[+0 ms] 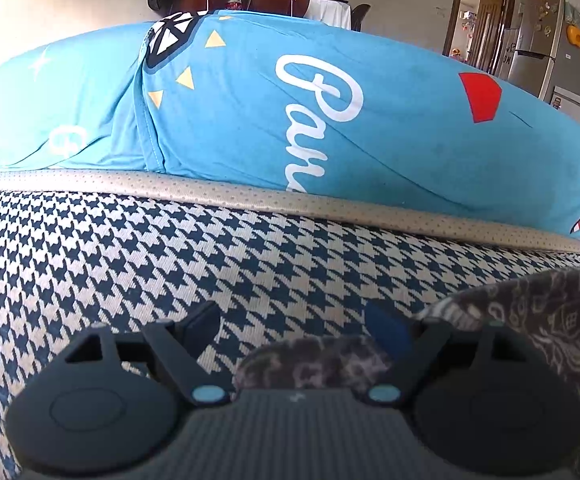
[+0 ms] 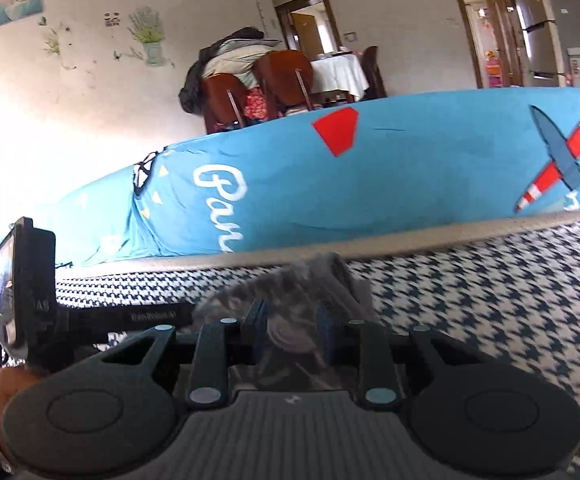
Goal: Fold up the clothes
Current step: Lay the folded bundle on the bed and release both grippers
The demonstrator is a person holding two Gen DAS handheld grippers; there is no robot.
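**Grey patterned cloth held on the houndstooth cover**

On the houndstooth cover (image 1: 138, 248), woven in dark blue and cream, lies a grey patterned garment (image 1: 529, 320) printed with pale paisley-like figures. In the left wrist view it bunches up at the lower right and runs under the body of the left gripper (image 1: 293, 328), with a fold showing between the two fingers. Those fingers stand wide apart, and neither pad presses on the cloth; the right fingertip (image 1: 389, 332) sits just beside the raised heap of fabric, and whether it touches cannot be told.

In the right wrist view the right gripper (image 2: 291, 336) has its fingers drawn close together with the grey patterned garment (image 2: 321, 280) pinched between them. The cloth rises in a blurred bunch just beyond the fingertips and hangs down between the pads toward the camera. At the left edge of this view the other tool's handle and its small screen (image 2: 6, 292) show, with part of a hand (image 2: 10, 384) below.

Beyond the cover's beige perforated edging (image 1: 250, 196) stretches a bright blue sheet (image 1: 389, 92) with white script, a red shape and a striped aeroplane print (image 2: 557, 160). Farther back stand wooden chairs (image 2: 286, 80) at a table with a white cloth (image 2: 341, 72), a doorway and a grey refrigerator (image 2: 549, 24).
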